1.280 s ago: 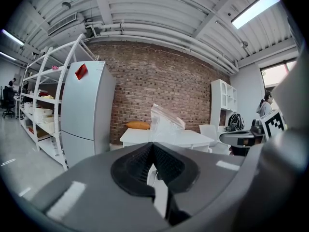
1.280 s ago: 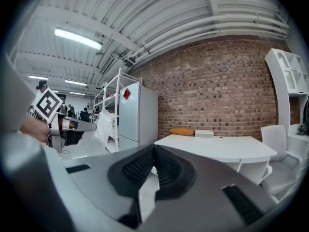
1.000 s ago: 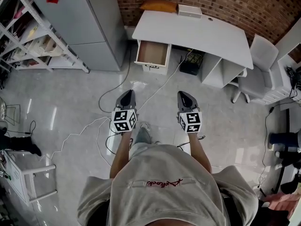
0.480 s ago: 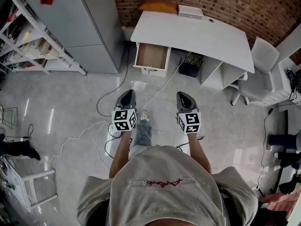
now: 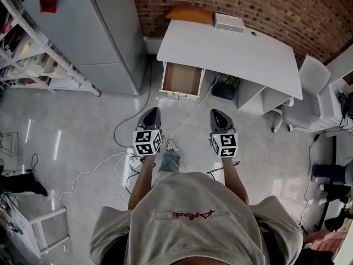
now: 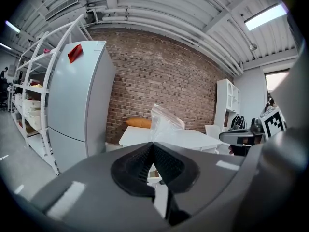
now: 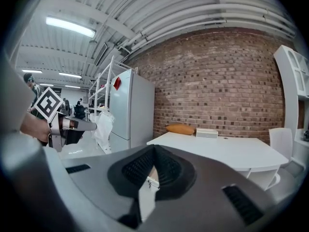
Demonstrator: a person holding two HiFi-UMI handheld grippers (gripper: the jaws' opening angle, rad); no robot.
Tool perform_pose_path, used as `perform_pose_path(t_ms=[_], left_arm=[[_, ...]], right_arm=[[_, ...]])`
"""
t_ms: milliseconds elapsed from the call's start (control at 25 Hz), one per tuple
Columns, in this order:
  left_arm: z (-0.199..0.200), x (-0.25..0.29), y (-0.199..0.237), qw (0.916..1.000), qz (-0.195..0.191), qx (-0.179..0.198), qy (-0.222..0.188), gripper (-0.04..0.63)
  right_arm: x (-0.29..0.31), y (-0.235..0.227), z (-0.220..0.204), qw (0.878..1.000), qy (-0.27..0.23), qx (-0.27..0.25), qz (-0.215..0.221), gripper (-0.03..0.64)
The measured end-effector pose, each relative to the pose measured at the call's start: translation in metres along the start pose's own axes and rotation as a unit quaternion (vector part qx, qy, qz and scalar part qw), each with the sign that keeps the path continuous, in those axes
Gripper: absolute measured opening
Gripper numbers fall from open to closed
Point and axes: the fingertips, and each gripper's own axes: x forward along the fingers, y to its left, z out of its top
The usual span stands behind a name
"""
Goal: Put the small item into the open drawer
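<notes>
My left gripper (image 5: 154, 111) is shut on a small clear plastic bag (image 6: 164, 122), which sticks up past the meeting jaw tips (image 6: 152, 144). The right gripper view shows the same bag (image 7: 103, 124) hanging from the left gripper (image 7: 91, 125). My right gripper (image 5: 216, 113) is shut with nothing in it, its jaws closed tip to tip (image 7: 154, 148). Both are held side by side above the floor. Ahead of the grippers, the open drawer (image 5: 181, 79) with a bare wooden inside sticks out from under the white desk (image 5: 231, 46).
A tall grey cabinet (image 5: 94, 32) stands left of the drawer, with white shelving (image 5: 27, 54) beyond it. Cables (image 5: 127, 120) trail over the floor. An orange cushion (image 5: 190, 14) and a white box (image 5: 229, 22) lie on the desk. A chair (image 5: 309, 76) stands at the right.
The view has shifted a little, and the desk and drawer sit slightly lower in the picture. Both grippers keep their places side by side, the bag still in the left one.
</notes>
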Motion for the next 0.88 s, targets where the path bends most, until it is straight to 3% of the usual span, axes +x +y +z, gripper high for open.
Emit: perform_pose_path(t_ms=[440, 880], left_arm=[[0.053, 0.09, 0.051, 0.9994, -0.035, 0.004, -0.003, 0.008], [0.07, 0.164, 0.083, 0.9978, -0.066, 0.005, 0.007, 0.008]], right_arm=[[0.088, -0.023, 0.042, 1.0, 0.003, -0.003, -0.031, 0.011], [0.153, -0.047, 0.052, 0.998, 0.013, 0.003, -0.061, 0.011]])
